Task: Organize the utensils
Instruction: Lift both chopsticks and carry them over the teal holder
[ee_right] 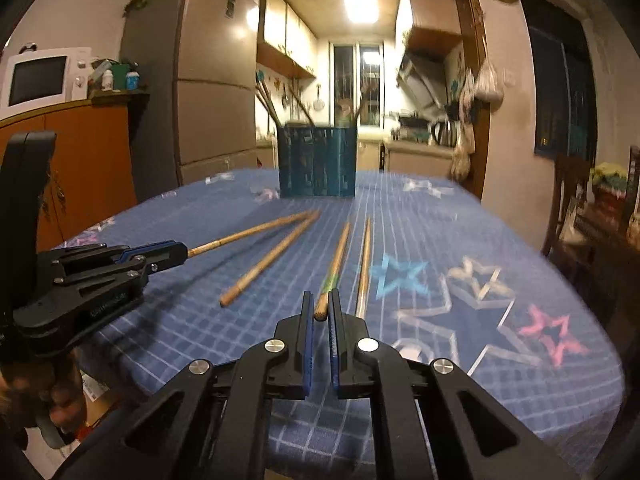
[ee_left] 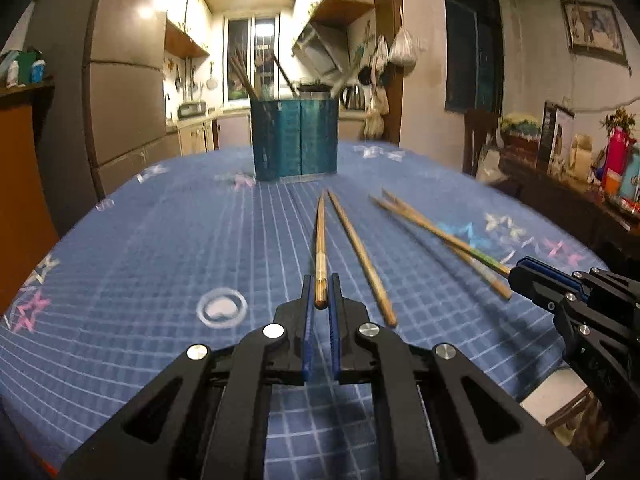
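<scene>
judging from the table, the sorting is partly done: several chopsticks already stand in the teal holder (ee_left: 295, 140) at upper centre. four are left out. one chopstick (ee_left: 320, 248) is pinched at its end by the left gripper (ee_left: 321, 292), a green-marked chopstick (ee_right: 334, 276) by the right gripper (ee_right: 319, 308). two loose chopsticks (ee_left: 362, 256) (ee_right: 363, 268) are left lying on the blue tablecloth (ee_left: 160, 240).
</scene>
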Motion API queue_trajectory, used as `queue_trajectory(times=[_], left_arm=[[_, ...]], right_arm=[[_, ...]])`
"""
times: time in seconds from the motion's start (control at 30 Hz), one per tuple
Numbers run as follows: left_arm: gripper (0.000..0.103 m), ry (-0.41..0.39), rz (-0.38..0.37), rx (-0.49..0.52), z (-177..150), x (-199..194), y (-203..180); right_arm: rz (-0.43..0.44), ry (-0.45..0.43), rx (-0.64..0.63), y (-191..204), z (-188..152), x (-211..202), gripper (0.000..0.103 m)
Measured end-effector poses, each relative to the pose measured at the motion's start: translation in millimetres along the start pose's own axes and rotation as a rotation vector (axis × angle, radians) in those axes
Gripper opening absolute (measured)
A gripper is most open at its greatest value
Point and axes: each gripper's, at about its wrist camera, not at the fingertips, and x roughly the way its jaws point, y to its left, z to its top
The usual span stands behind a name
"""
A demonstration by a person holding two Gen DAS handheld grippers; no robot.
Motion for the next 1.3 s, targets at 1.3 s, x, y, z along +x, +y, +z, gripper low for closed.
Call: queue_trajectory(times=[1.3], left_arm=[[0.005,-0.237,-0.078,0.014,213.7,-8.9,35.5]], right_arm=[[0.175,-0.148,-0.03,-52.2,262.8,53.2,0.007]])
